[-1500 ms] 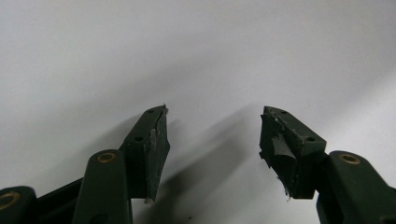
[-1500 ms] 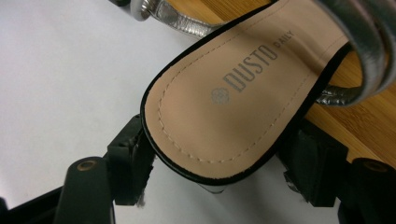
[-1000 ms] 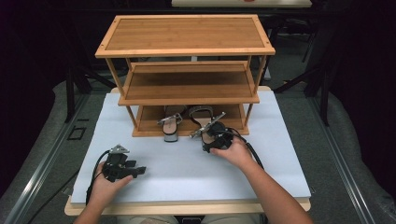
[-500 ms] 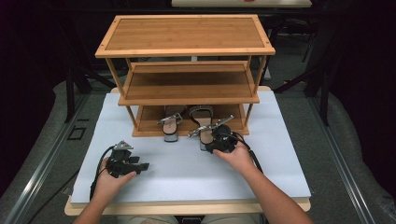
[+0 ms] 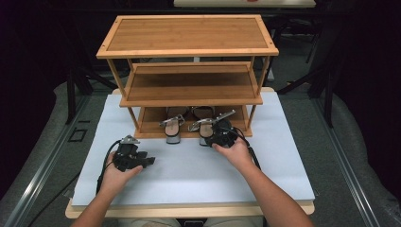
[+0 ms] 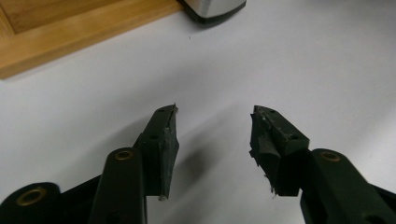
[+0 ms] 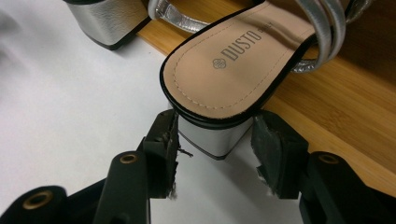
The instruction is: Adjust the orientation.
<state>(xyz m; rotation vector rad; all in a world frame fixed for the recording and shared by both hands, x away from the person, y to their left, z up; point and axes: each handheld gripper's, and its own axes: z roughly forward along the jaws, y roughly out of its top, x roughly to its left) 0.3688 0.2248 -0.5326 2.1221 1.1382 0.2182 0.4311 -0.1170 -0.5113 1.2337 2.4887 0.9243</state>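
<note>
gripping silver block-heel sandal (image 7: 243, 60) heel: right tongs (image 7: 215, 135) | left tongs (image 6: 212, 126) released

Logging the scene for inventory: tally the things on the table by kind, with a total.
Sandals: 2, left sandal and right sandal, both silver, on the bottom shelf with heels on the table
Rack: 1, wooden, three shelves
Tongs: 2, left tongs and right tongs
Total: 5

The right tool (image 5: 213, 137) meets a silver sandal's (image 5: 206, 126) heel at the bamboo rack (image 5: 189, 52).
</note>
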